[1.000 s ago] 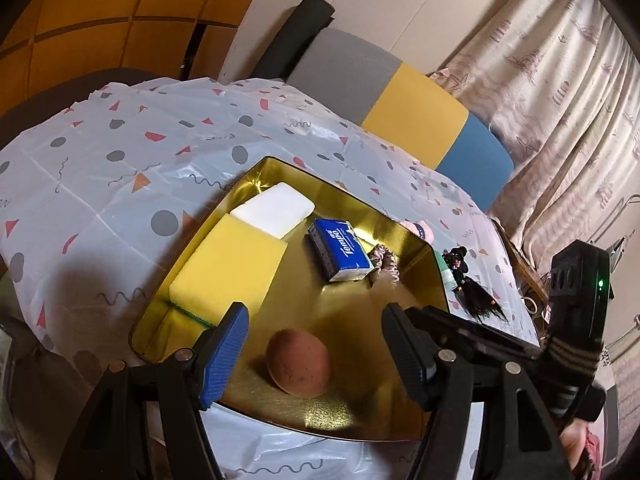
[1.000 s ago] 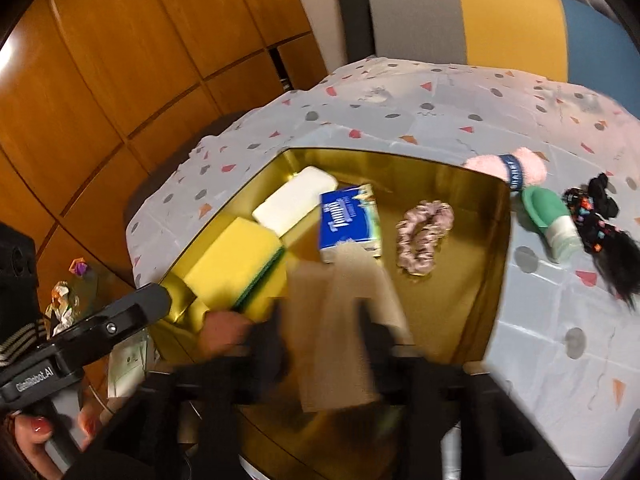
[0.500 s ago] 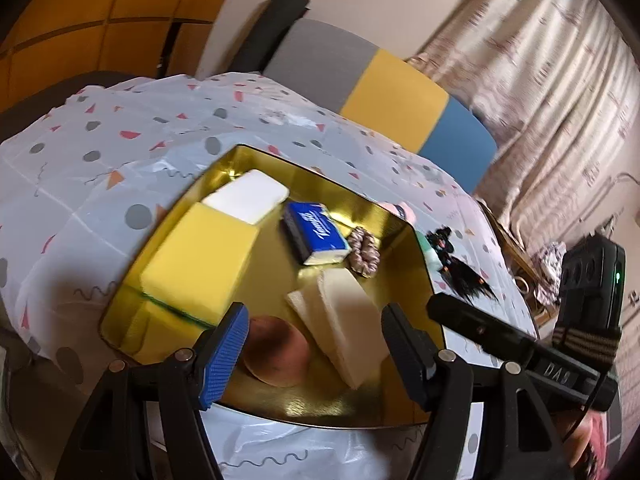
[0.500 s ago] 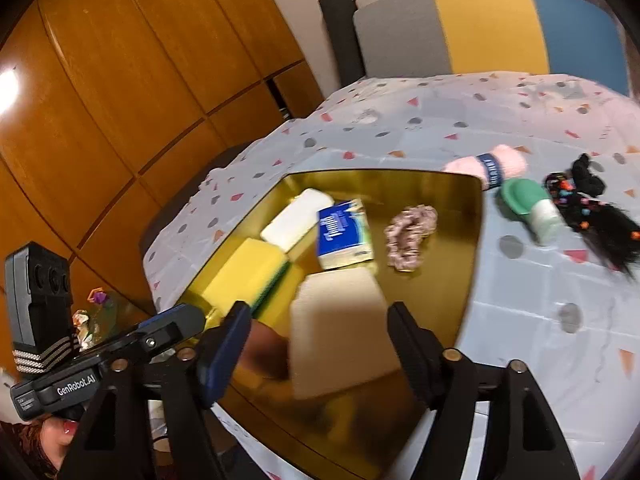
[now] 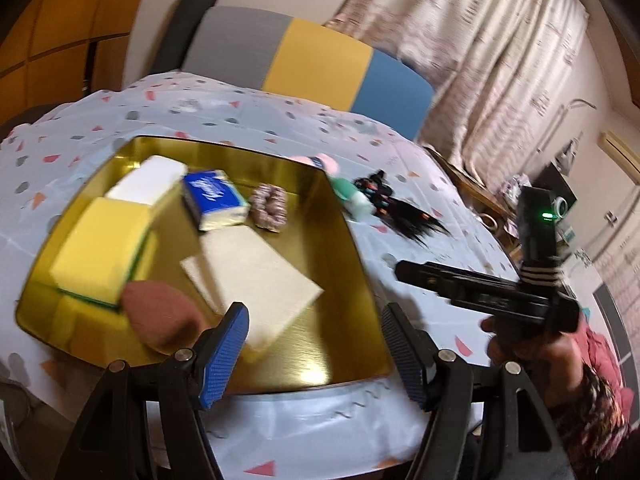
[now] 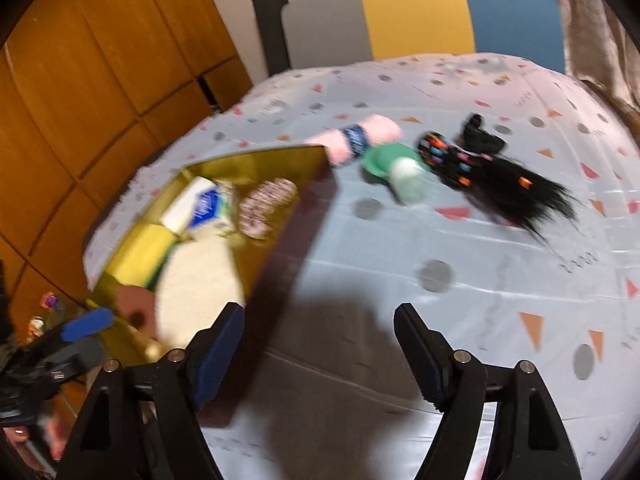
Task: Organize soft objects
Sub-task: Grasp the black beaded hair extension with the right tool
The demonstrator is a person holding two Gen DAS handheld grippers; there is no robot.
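Note:
A gold tray (image 5: 362, 280) (image 6: 256, 160) on the table holds a yellow sponge (image 5: 100, 248), a white sponge (image 5: 148, 178), a blue tissue pack (image 5: 212, 198), a pink scrunchie (image 5: 269, 206), a beige cloth (image 5: 256, 276) and a brown puff (image 5: 160, 316). Right of the tray lie a pink roll (image 6: 356, 140), a green-and-white object (image 6: 396, 172) and a black hair piece (image 6: 500, 176). My left gripper (image 5: 316, 344) is open and empty at the tray's near edge. My right gripper (image 6: 320, 344) is open and empty over the tablecloth, right of the tray.
The table has a pale patterned cloth (image 6: 480, 260). A grey, yellow and blue chair back (image 5: 312, 60) stands behind it. Wooden panels (image 6: 100, 80) are on the left, curtains (image 5: 480, 60) on the right. The right gripper's body (image 5: 500, 288) hangs over the table's right side.
The right gripper let go of the beige cloth into the tray, opened, and swung right over the tablecloth. The left gripper's view shifted right, still open.

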